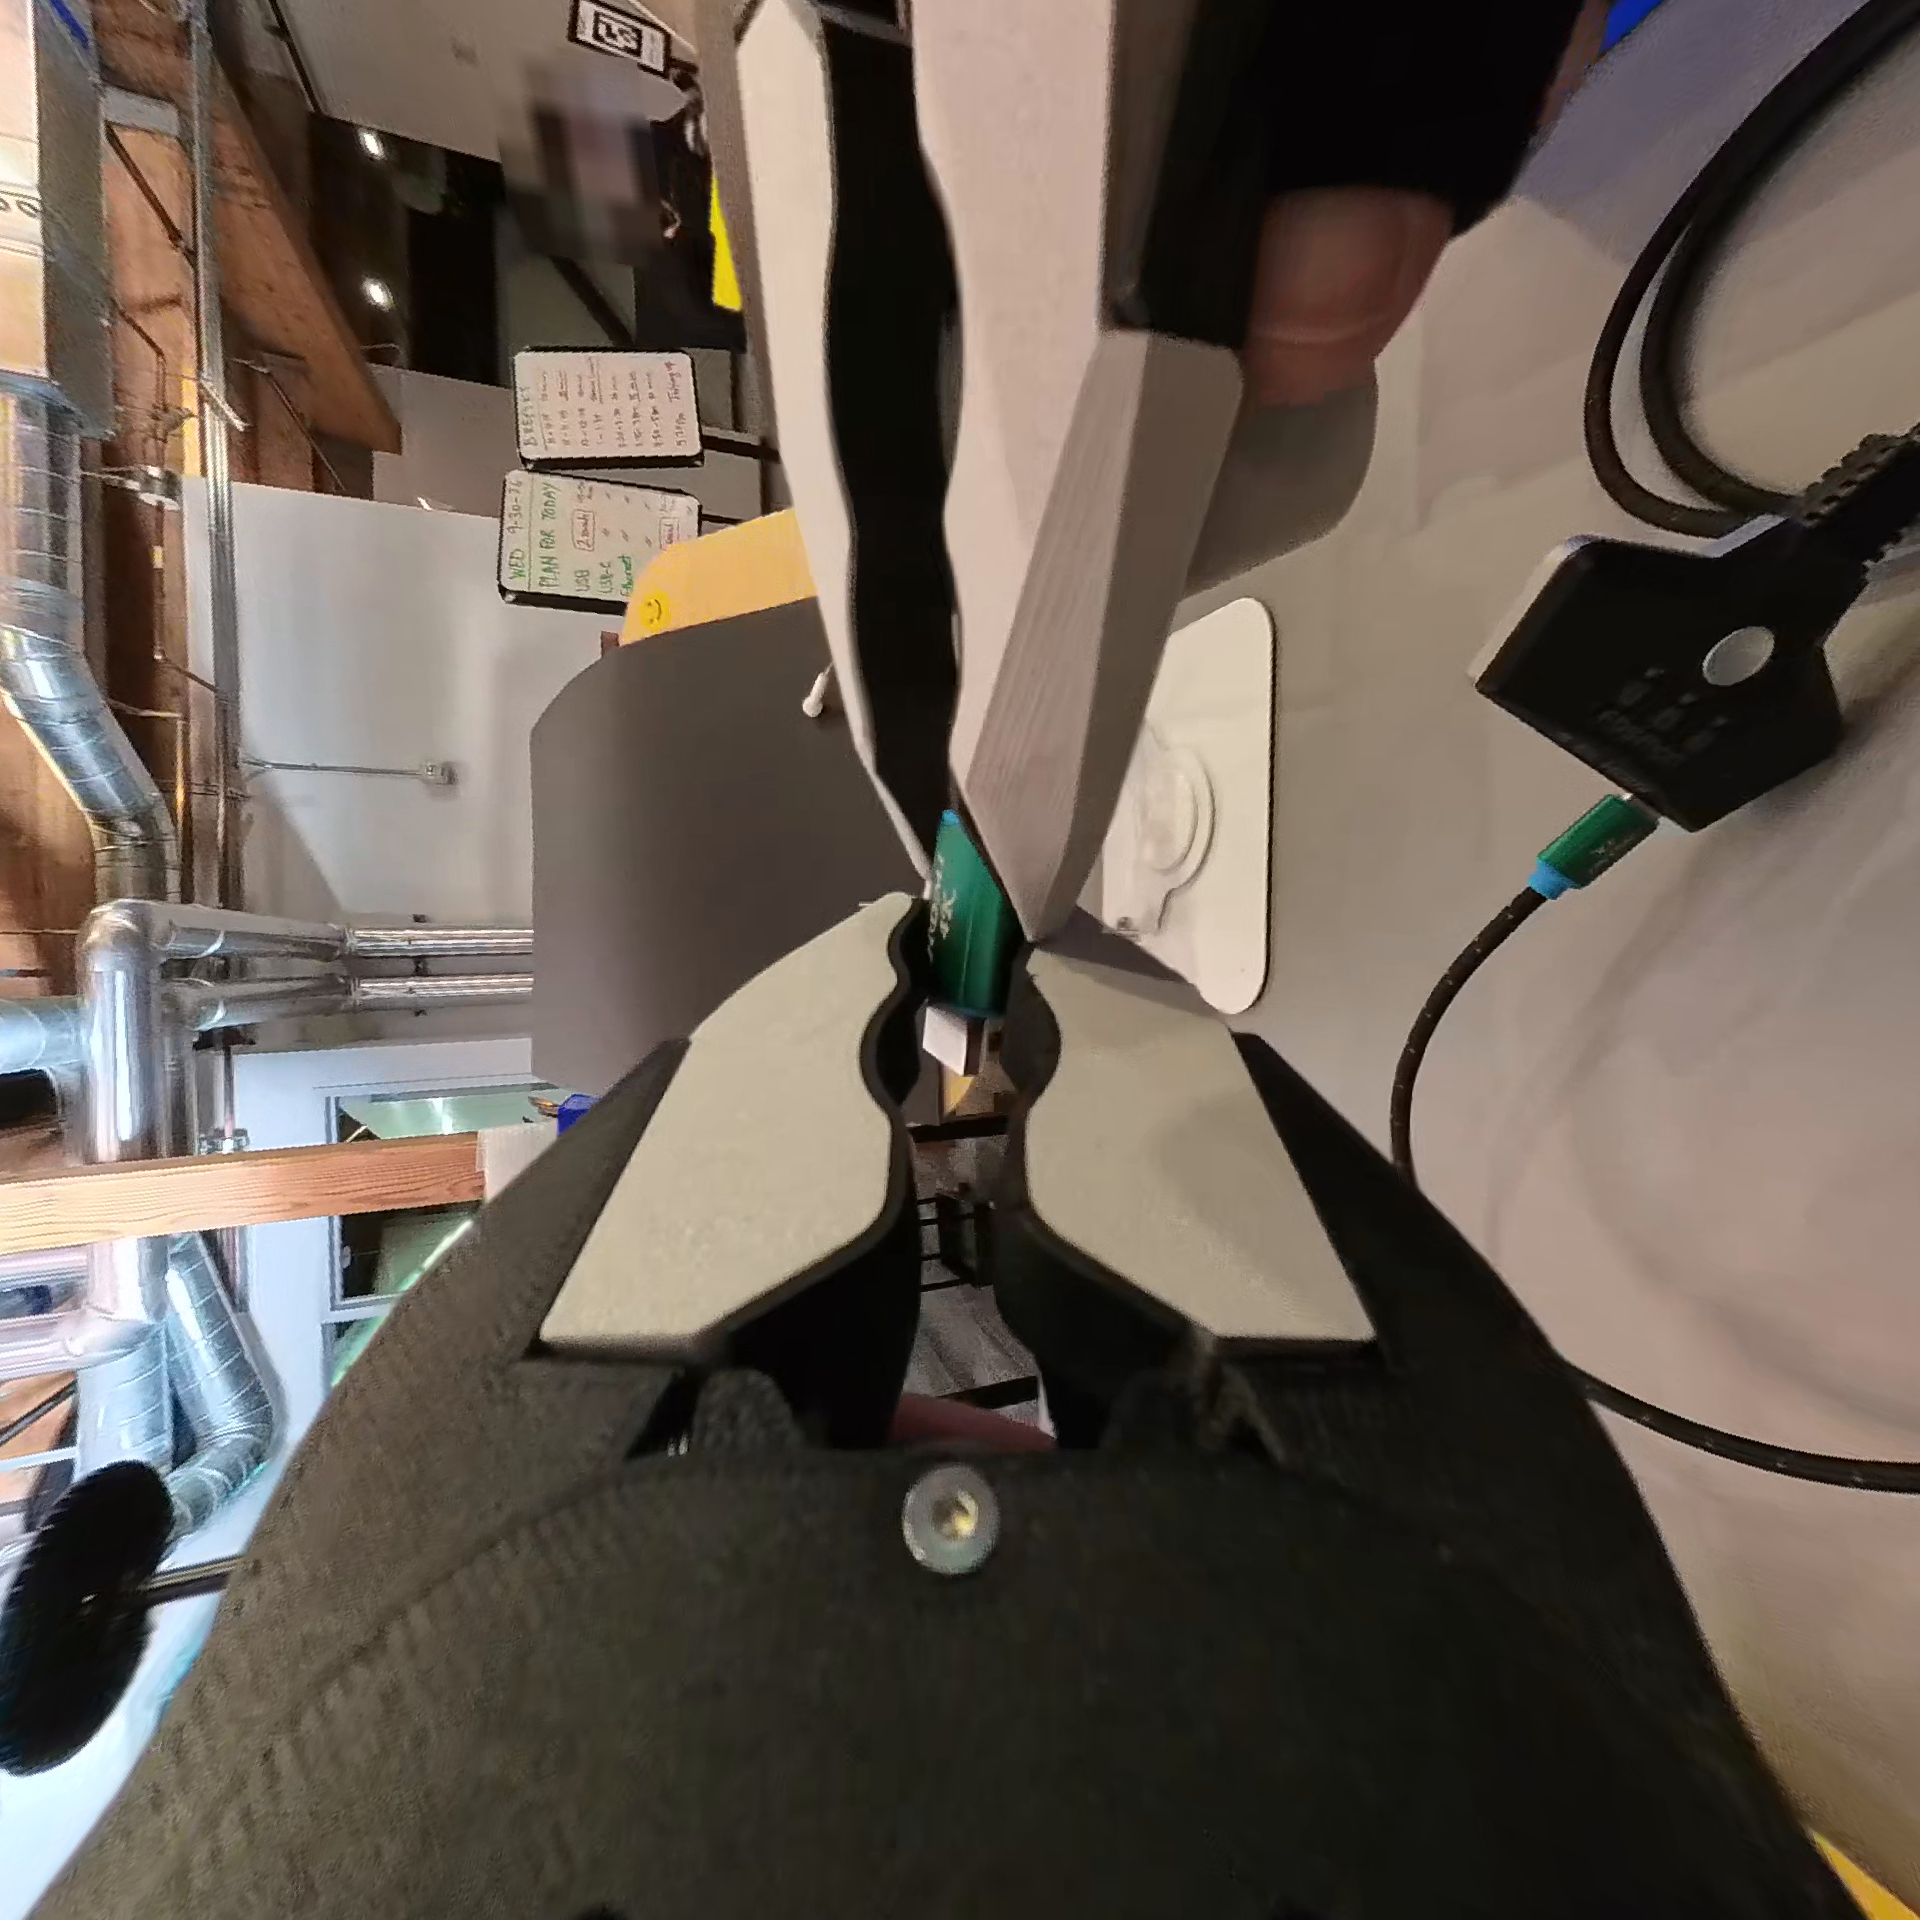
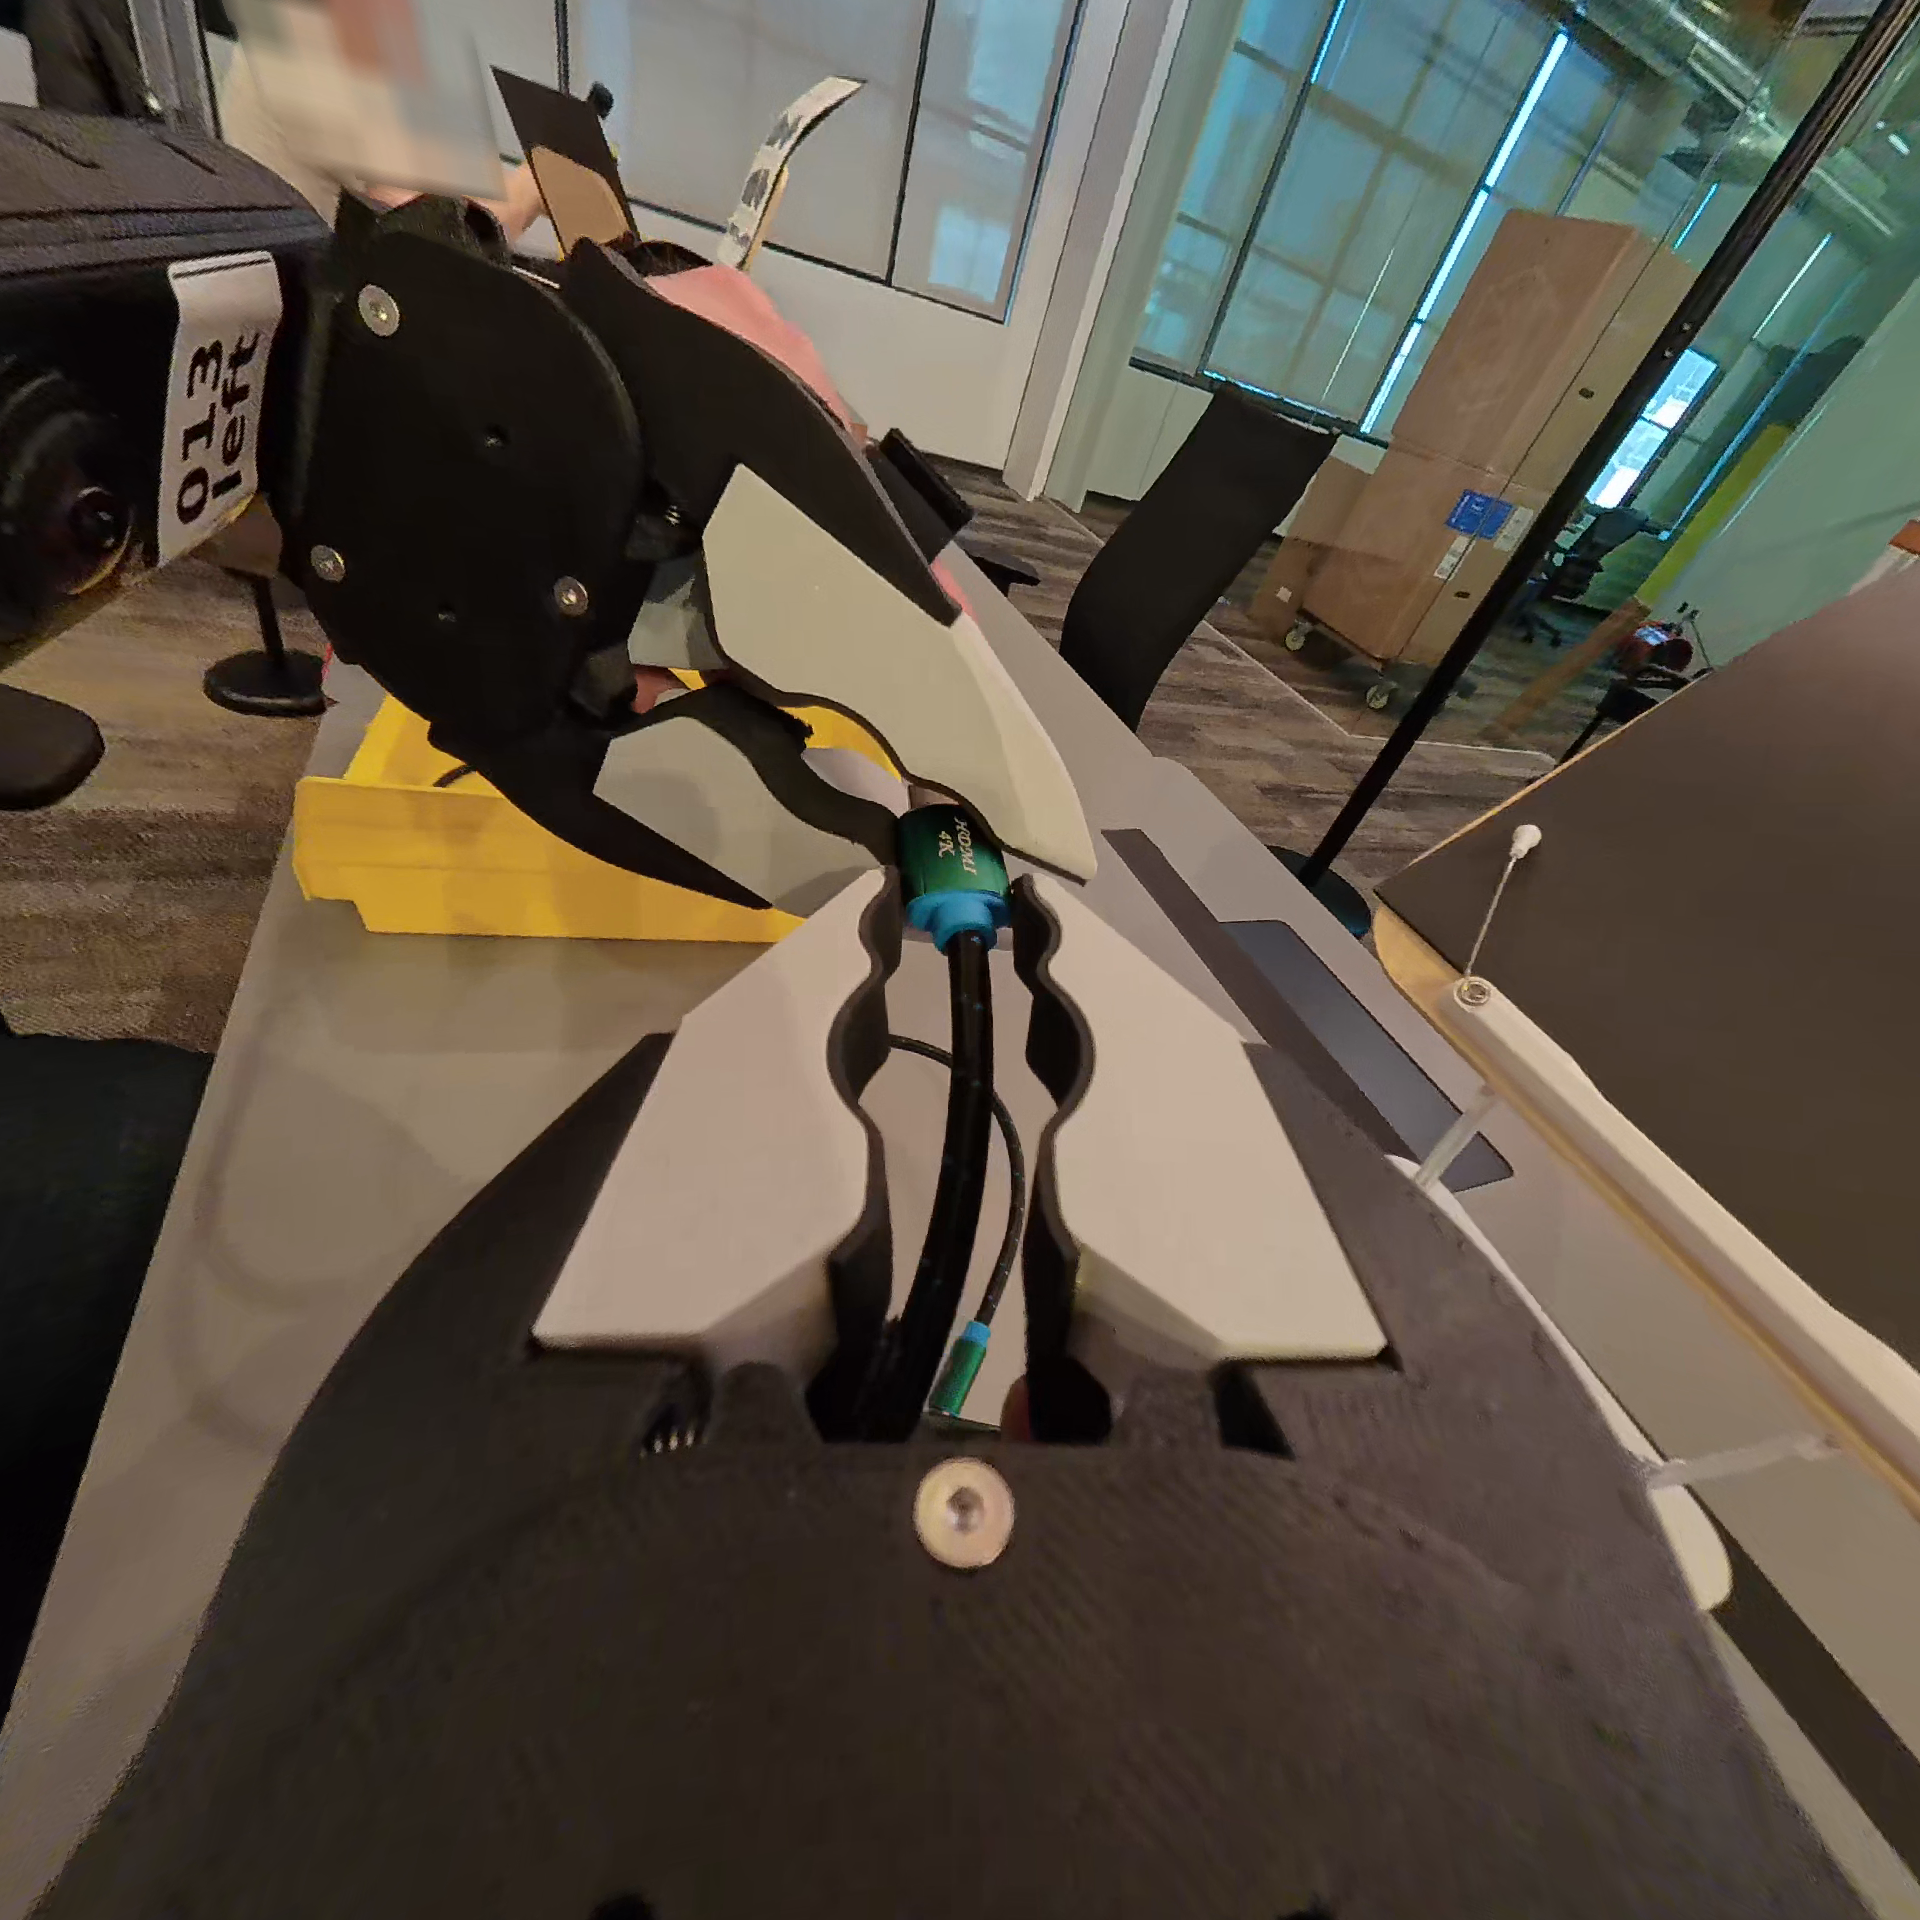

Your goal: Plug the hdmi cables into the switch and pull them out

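Holding one green plug (image 1: 971, 914) between them, both grippers meet above the table (image 1: 1558, 1039): the left gripper (image 1: 966, 961) pinches its body, metal tip bare and pointing back at the camera, while the right gripper (image 2: 956, 914) closes on the blue collar end. At far right the switch (image 1: 1631, 675) lies with another plug (image 1: 1590, 847) already seated. I judge this cable yet to be inserted, then both pulled.

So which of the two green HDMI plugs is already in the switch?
The smaller-looking green plug at the right of the left wrist view, seated in the black switch. The other green plug is loose, pinched between both grippers' fingertips, metal tip bare.
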A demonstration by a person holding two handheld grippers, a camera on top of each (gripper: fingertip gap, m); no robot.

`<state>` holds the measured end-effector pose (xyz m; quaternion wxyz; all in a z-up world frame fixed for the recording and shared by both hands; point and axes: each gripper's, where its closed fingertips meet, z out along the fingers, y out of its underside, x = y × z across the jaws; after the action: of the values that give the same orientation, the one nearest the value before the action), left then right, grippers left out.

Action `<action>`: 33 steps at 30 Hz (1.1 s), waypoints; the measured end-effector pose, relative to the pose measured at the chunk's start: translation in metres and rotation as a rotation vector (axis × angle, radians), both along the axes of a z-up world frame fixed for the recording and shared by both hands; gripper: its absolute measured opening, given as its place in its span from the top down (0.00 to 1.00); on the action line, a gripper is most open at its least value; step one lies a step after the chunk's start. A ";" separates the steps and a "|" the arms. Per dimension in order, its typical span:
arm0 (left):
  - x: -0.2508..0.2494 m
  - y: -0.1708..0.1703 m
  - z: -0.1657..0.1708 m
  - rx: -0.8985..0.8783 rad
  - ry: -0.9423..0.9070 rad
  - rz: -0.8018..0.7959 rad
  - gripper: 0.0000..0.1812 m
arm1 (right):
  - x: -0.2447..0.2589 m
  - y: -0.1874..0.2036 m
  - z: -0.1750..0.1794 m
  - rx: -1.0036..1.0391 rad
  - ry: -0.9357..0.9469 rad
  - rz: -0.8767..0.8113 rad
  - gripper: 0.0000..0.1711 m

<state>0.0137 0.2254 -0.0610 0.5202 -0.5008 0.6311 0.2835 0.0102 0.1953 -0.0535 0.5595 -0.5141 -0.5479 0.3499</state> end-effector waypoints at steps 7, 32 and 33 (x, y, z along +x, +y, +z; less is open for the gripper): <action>0.003 -0.004 -0.006 -0.116 -0.011 -0.034 0.94 | 0.002 -0.002 -0.003 -0.007 0.021 0.005 0.90; 0.009 -0.004 -0.017 -0.241 -0.040 -0.034 0.93 | 0.010 0.002 -0.009 -0.066 0.078 -0.018 0.90; 0.009 -0.003 -0.016 -0.242 -0.050 -0.036 0.93 | 0.011 0.003 -0.008 -0.070 0.086 -0.017 0.90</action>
<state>0.0231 0.2219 -0.0774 0.4764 -0.5554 0.6564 0.1835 0.0211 0.1979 -0.0612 0.5672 -0.5226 -0.5062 0.3858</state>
